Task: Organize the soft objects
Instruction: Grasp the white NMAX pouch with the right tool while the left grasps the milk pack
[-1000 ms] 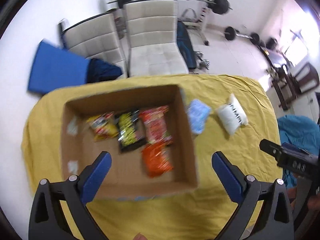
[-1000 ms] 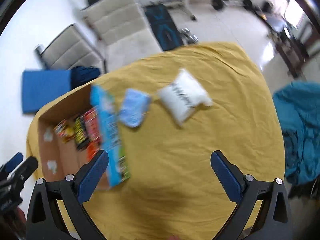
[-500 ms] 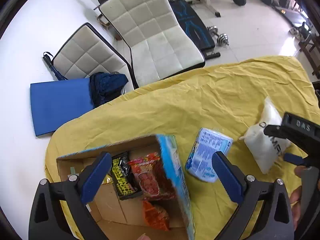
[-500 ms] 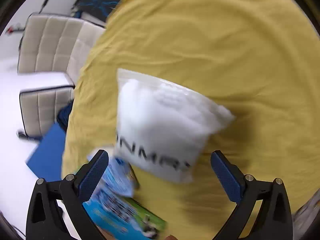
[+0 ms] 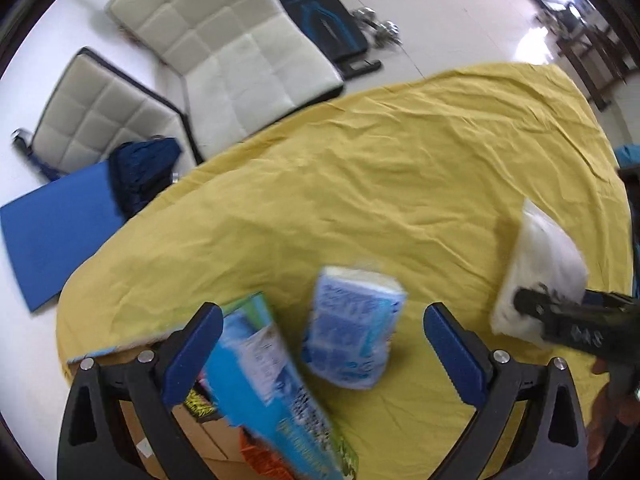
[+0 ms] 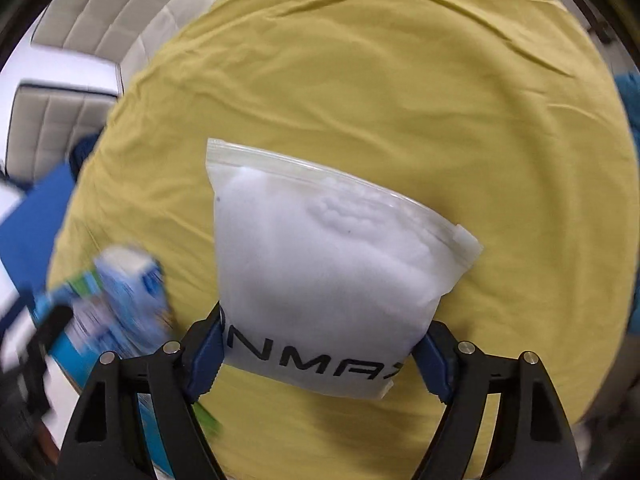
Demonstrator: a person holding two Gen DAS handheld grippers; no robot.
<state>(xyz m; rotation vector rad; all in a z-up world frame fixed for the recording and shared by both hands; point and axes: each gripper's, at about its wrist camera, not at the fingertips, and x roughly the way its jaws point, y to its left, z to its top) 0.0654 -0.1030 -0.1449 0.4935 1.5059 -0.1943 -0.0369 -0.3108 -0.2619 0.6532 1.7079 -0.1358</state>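
Observation:
A white zip bag of soft filling (image 6: 332, 272) lies on the yellow cloth (image 6: 360, 80). My right gripper (image 6: 320, 356) has a finger on each side of the bag's near end, touching it; it also shows in the left wrist view (image 5: 560, 316) at the bag (image 5: 544, 264). A blue-and-white soft pack (image 5: 352, 332) lies between my left gripper's (image 5: 324, 352) open fingers, and blurred in the right wrist view (image 6: 128, 292). The cardboard box (image 5: 264, 380) with snack packets stands at lower left.
Two white cushioned chairs (image 5: 224, 40) stand beyond the table's far edge. A blue mat (image 5: 52, 228) and dark cloth (image 5: 140, 168) lie on the floor at left. Dumbbells (image 5: 380, 32) lie farther back.
My right gripper has closed in around the white bag's near end. My left gripper has moved right and down towards the blue-and-white pack; the box has slid to the lower left.

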